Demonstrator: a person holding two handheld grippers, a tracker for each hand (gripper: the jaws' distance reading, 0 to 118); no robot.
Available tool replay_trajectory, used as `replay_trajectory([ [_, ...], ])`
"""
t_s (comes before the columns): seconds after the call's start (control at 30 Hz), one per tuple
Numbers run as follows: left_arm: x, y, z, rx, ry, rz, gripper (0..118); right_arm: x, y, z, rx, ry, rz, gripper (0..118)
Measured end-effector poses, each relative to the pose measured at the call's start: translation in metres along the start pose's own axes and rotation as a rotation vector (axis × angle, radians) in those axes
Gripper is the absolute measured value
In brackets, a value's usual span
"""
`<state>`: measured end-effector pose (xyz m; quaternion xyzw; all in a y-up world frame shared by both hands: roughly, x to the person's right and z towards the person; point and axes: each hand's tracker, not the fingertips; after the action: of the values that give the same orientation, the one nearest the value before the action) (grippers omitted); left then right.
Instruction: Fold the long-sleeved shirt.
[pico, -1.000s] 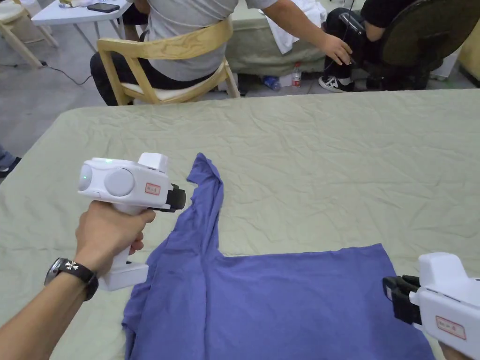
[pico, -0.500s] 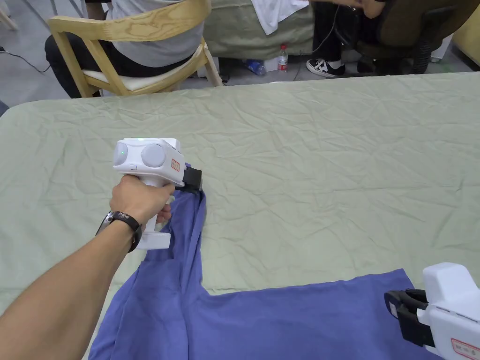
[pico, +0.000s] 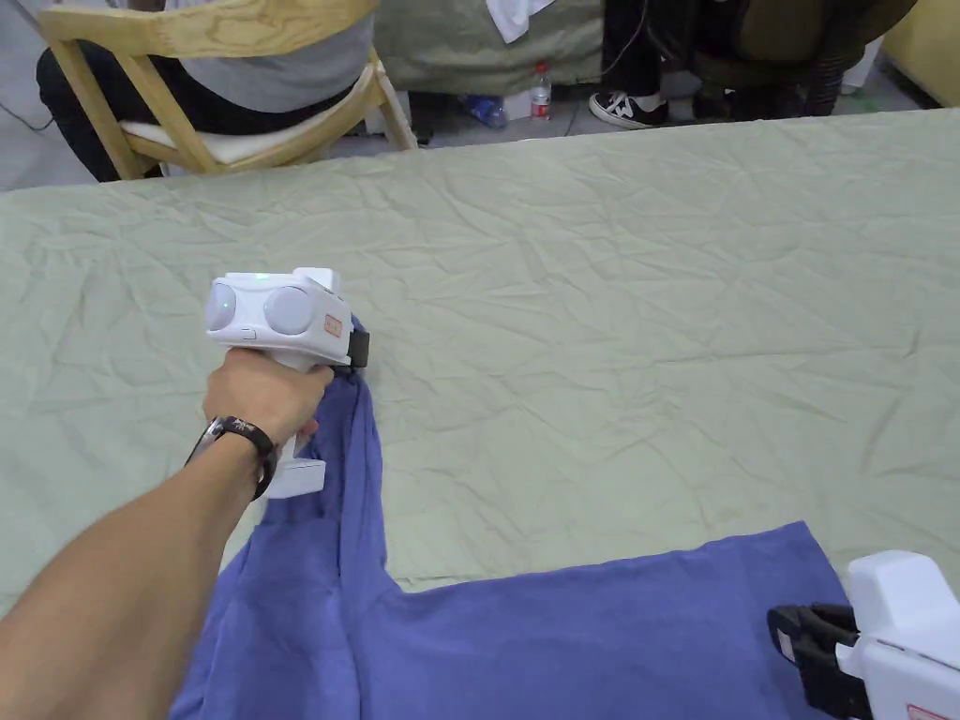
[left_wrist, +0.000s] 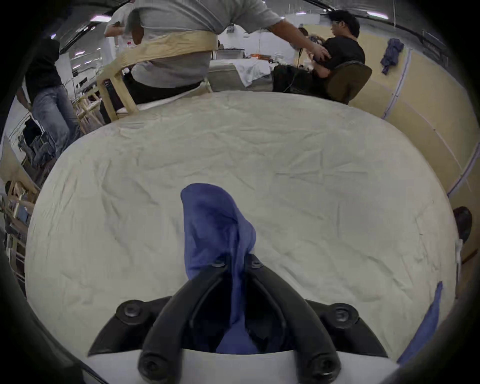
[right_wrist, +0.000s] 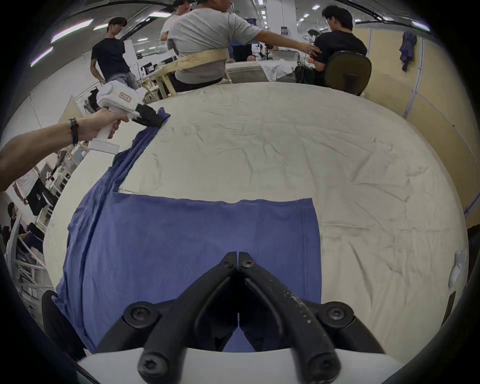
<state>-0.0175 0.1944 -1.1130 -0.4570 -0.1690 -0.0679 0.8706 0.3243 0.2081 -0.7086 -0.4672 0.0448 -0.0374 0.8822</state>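
A blue long-sleeved shirt (pico: 562, 637) lies flat on the green-covered table (pico: 609, 328), body near the front edge. One sleeve (pico: 361, 469) runs away from the body toward the far side. My left gripper (pico: 361, 349) is shut on that sleeve near its end. In the left gripper view the cuff (left_wrist: 215, 223) sticks out past the left gripper (left_wrist: 237, 263), cloth pinched between the jaws. My right gripper (pico: 787, 647) hovers over the shirt's hem side. In the right gripper view the right gripper (right_wrist: 238, 256) has jaws touching with nothing between them, above the shirt body (right_wrist: 194, 233); the left gripper (right_wrist: 158, 120) shows farther off.
Wrinkled green cloth stretches wide to the right and far side of the shirt. Beyond the far edge stands a wooden chair (pico: 216, 56) with a person seated on it, and another person sits to the right. A bottle (pico: 540, 94) stands on the floor.
The left gripper, earlier beside the sleeve and apart from it, has moved to the sleeve's end and shut on it. The right gripper has stayed over the hem side.
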Motion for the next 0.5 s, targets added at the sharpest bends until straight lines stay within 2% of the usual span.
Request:
replay_trajectory([
  [0.07, 0.005, -0.004, 0.021, 0.058, 0.05, -0.038, 8, -0.003, 0.0, 0.009, 0.012, 0.0, -0.006, 0],
  [0.13, 0.007, -0.011, 0.05, 0.11, 0.014, -0.018, 8, -0.006, -0.001, 0.02, 0.033, 0.009, -0.012, 0],
  [0.23, 0.018, -0.029, 0.096, 0.181, -0.001, -0.065, 8, -0.014, -0.003, 0.037, 0.057, 0.014, -0.004, 0],
  [0.43, 0.047, -0.106, 0.207, 0.307, -0.029, -0.113, 8, -0.029, -0.017, 0.079, 0.113, 0.04, -0.01, 0],
  [0.5, 0.056, -0.137, 0.234, 0.283, -0.04, -0.134, 8, -0.034, -0.024, 0.092, 0.134, 0.052, -0.015, 0],
])
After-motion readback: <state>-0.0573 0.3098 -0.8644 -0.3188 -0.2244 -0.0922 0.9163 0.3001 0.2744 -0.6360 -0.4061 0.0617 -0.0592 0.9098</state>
